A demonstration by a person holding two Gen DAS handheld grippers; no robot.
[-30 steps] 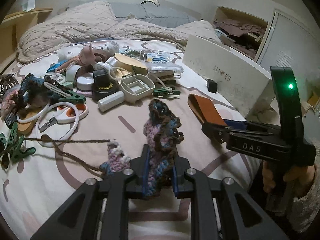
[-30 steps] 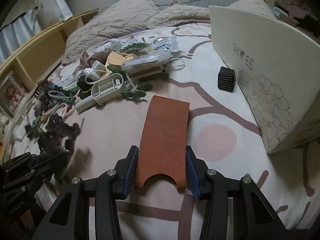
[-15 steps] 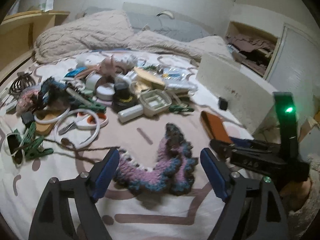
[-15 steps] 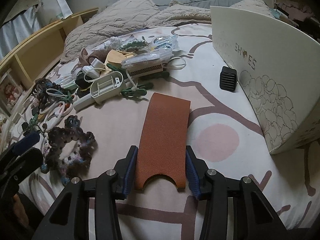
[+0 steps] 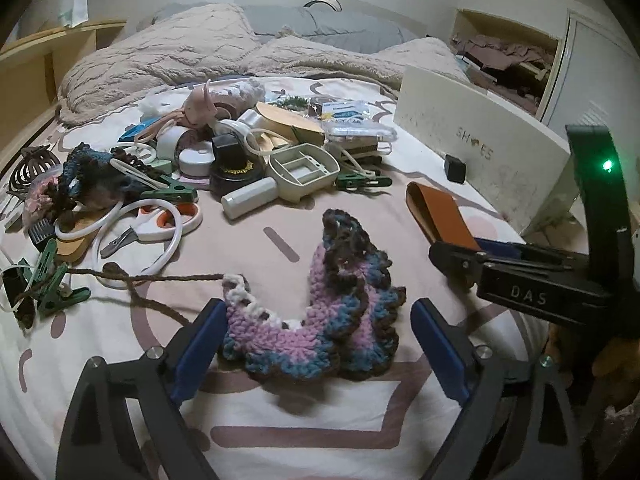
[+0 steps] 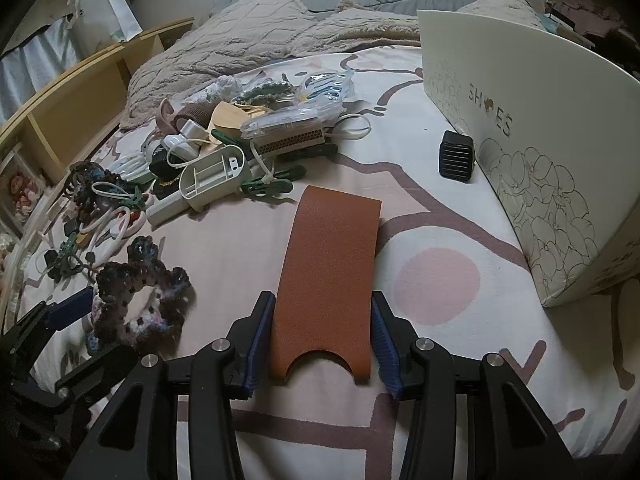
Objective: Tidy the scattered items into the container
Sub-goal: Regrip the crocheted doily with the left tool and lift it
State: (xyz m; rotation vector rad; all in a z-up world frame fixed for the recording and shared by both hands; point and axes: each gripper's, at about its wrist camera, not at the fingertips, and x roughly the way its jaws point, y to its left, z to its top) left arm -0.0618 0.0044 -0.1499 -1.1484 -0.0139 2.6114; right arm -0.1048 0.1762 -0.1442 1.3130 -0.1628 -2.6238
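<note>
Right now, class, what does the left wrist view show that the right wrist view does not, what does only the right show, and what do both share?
Only the left wrist view: the right gripper's green light and the brown yarn strand.
Only the right wrist view: flower drawings on the shoe box.
Both: the crochet piece between the open left gripper, and the brown leather piece in the right gripper.

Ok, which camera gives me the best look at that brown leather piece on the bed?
The right wrist view: the brown leather piece lies lengthwise between the right gripper fingers, its whole top face visible. The left wrist view shows it only foreshortened from the side, its near end hidden behind that gripper.
</note>
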